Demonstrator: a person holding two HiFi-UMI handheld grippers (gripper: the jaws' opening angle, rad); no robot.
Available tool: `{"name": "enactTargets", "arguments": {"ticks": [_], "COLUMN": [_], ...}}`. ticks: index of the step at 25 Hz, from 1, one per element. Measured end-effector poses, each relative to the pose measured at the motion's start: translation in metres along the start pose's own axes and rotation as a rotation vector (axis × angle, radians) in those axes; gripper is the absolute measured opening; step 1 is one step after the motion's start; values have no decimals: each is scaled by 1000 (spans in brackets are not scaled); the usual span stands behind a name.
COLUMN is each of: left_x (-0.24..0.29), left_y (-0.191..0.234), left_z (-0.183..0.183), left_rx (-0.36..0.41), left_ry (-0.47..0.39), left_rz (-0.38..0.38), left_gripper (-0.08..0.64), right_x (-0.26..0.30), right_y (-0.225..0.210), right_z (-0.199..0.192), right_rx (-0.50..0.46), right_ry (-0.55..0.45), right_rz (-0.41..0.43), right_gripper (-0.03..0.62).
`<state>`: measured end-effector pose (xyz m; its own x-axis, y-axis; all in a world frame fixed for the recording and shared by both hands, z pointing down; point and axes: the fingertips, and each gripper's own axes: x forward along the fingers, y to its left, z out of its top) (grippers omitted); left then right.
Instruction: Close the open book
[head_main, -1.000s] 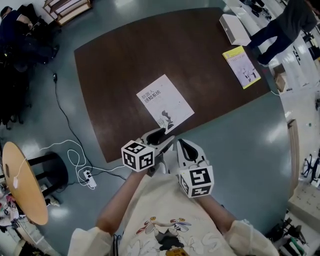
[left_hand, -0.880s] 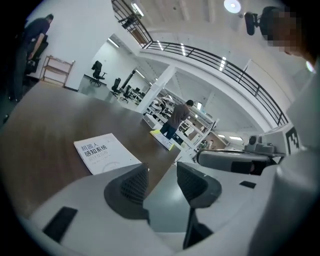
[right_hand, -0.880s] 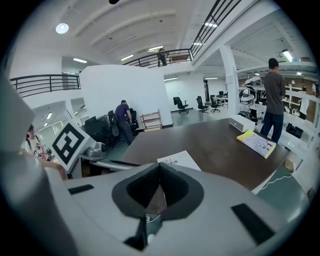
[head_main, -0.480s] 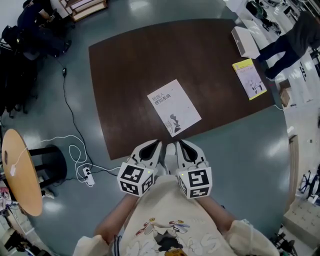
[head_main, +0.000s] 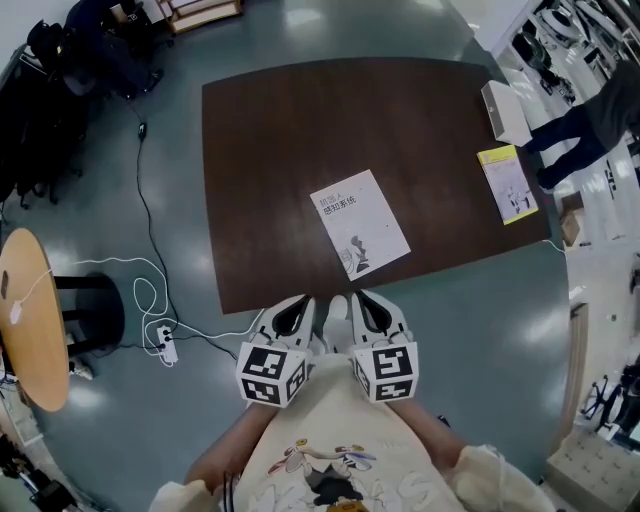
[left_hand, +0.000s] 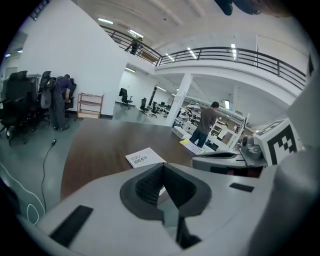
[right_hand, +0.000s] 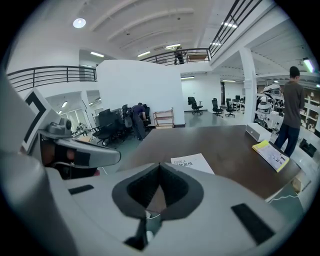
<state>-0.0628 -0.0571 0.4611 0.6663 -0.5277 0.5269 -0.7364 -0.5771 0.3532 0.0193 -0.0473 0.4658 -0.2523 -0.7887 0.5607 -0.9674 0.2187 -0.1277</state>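
The white book (head_main: 360, 222) lies closed on the dark counter (head_main: 280, 140), with the left claw (head_main: 303, 303) and right claw (head_main: 358, 298) just off its near edge, both pressed together, empty.

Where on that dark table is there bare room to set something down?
The left half of the table is bare, from its left edge to the white book. The far strip behind the book is free too, as is the stretch between the book and the yellow booklet. Only the right edge is crowded, with the booklet and a white box.
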Motion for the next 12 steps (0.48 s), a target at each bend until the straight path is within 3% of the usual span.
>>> {"name": "enactTargets", "arguments": {"ticks": [12], "left_x": [-16], "left_y": [4], "left_z": [-1], "left_rx": [30], "left_ry": [-13], "left_rz": [4], "left_gripper": [5], "right_x": [-2], "right_y": [16], "right_z": [-3], "right_rx": [-7], "right_ry": [1], "right_rz": [-3], "right_gripper": [5]}}
